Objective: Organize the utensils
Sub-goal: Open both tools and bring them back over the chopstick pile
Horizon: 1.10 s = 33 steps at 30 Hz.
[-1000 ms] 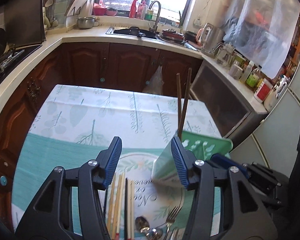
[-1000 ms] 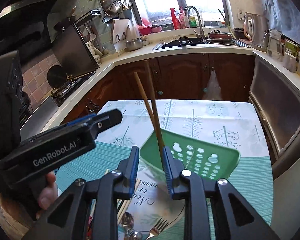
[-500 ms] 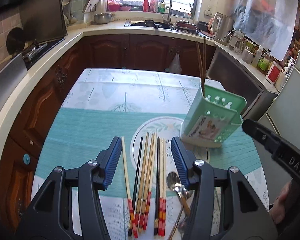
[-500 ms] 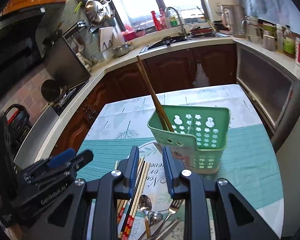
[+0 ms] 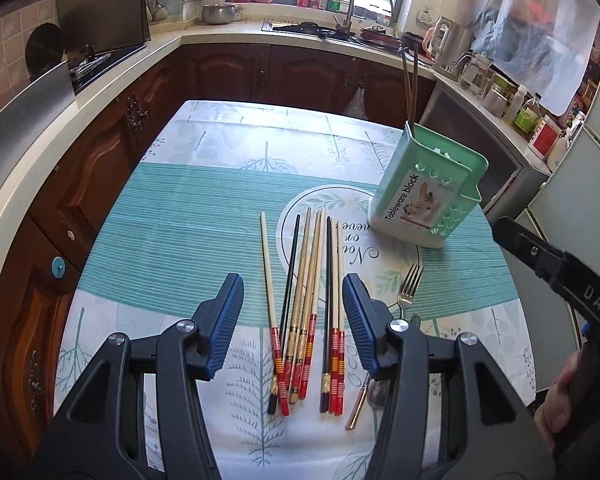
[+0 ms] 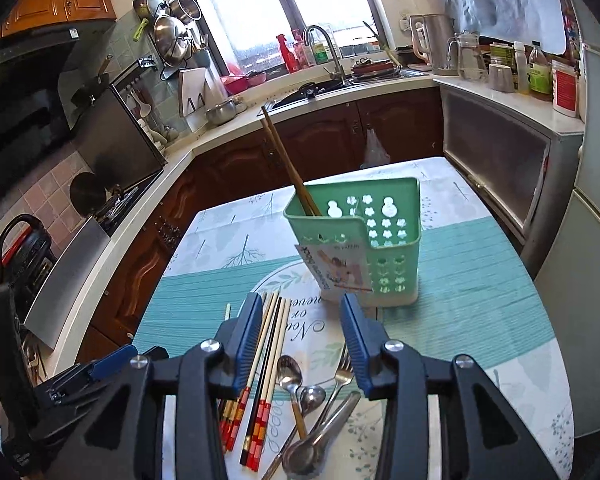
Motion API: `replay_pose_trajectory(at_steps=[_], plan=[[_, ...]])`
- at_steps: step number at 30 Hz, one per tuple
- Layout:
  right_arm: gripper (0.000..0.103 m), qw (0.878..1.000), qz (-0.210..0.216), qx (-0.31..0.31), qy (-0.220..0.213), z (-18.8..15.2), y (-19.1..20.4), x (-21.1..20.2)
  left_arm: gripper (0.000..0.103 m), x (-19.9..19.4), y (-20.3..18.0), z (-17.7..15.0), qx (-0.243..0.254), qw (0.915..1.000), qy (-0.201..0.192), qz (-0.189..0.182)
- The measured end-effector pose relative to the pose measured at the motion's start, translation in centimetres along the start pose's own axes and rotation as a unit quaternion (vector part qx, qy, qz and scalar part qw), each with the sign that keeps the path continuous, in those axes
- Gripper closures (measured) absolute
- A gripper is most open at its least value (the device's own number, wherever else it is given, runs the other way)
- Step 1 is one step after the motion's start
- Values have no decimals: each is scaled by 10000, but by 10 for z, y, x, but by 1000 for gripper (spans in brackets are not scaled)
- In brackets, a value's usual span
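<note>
Two grippers, left and right, fingers spread empty; loose red-tipped chopsticks probably go next, gripped mid-length, into the green perforated plastic holder.

holder stands upright on desk, far right part | two chopsticks stand inside holder, leaning left | loose chopsticks lie side by side on desk, nearer than and left of holder | fork and spoons lie right of loose chopsticks

Two chopsticks in one holder; roughly eight chopsticks on the table.
</note>
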State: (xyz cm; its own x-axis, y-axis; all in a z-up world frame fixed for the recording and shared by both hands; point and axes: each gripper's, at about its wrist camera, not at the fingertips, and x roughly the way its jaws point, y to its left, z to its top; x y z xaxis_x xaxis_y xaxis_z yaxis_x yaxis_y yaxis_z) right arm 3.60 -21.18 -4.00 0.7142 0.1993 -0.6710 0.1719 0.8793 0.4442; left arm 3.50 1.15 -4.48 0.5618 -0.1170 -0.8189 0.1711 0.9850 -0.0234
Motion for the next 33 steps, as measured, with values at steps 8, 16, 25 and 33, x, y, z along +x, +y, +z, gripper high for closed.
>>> replay_pose_trajectory(at_steps=[8,16,25,33], plan=[[62,9995,-43,-233,212,-20,17,0,55,-8,9,-4,-94,9999,4,103],[62,9976,22,-536,427,-32,34,5,55,15,27,-9,-243,9985,434,243],[62,9940,-8,-636,888,-40,40,26,55,63,50,-18,-214,9934,1039,431],[63,9886,25,-668,1350,-50,38,51,55,107,69,-4,-520,9874,1496,14]])
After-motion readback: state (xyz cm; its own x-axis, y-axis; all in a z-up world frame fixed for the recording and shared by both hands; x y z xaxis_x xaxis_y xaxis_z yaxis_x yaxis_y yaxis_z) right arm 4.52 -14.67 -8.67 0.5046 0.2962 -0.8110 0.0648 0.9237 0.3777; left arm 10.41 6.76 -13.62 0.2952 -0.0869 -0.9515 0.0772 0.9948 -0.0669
